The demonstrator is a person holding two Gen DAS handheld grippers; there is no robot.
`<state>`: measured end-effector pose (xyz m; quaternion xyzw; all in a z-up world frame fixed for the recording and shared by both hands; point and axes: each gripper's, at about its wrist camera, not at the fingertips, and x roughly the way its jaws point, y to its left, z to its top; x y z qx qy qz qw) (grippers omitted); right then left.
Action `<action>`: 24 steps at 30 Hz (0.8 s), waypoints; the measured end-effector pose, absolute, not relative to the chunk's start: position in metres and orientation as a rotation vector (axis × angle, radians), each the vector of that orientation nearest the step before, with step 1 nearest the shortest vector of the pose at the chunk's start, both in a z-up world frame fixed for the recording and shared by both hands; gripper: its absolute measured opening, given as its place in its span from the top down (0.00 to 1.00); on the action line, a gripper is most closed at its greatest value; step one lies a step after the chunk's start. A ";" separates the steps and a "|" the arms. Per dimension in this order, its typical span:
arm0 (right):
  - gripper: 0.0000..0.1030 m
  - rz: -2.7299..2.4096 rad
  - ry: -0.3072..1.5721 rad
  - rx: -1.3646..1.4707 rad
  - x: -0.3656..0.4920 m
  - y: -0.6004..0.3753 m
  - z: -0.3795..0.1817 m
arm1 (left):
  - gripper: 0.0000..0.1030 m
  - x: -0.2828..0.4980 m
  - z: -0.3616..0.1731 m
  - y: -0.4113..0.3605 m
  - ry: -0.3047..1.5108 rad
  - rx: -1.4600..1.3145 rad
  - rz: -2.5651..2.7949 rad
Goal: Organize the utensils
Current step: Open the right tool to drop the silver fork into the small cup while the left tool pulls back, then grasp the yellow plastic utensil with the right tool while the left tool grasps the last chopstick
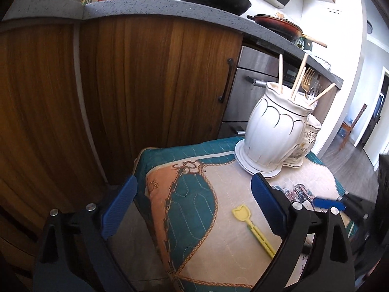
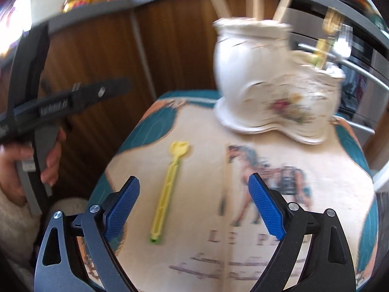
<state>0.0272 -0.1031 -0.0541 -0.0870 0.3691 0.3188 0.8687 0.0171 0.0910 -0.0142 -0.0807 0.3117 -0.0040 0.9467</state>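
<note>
A yellow plastic utensil (image 1: 252, 230) with a tulip-shaped head lies flat on the printed cloth (image 1: 218, 219); it also shows in the right wrist view (image 2: 169, 189). A white ceramic double holder (image 1: 274, 131) stands at the cloth's far end, with wooden chopsticks (image 1: 297, 80) in one pot and a gold fork (image 1: 308, 77) in the other. It appears blurred in the right wrist view (image 2: 267, 82). My left gripper (image 1: 194, 199) is open and empty, above the cloth's left side. My right gripper (image 2: 194, 204) is open and empty, with the utensil just inside its left finger.
Wooden cabinet doors (image 1: 145, 85) and a grey counter (image 1: 170, 9) with pans and bottles stand behind the table. An oven (image 1: 255, 82) is behind the holder. The left gripper's body and the hand holding it (image 2: 48, 121) are at the left of the right wrist view.
</note>
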 end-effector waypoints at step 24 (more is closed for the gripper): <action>0.90 0.660 0.865 -0.192 0.022 -0.092 -0.061 | 0.09 0.014 -0.014 0.087 0.644 -0.170 -0.037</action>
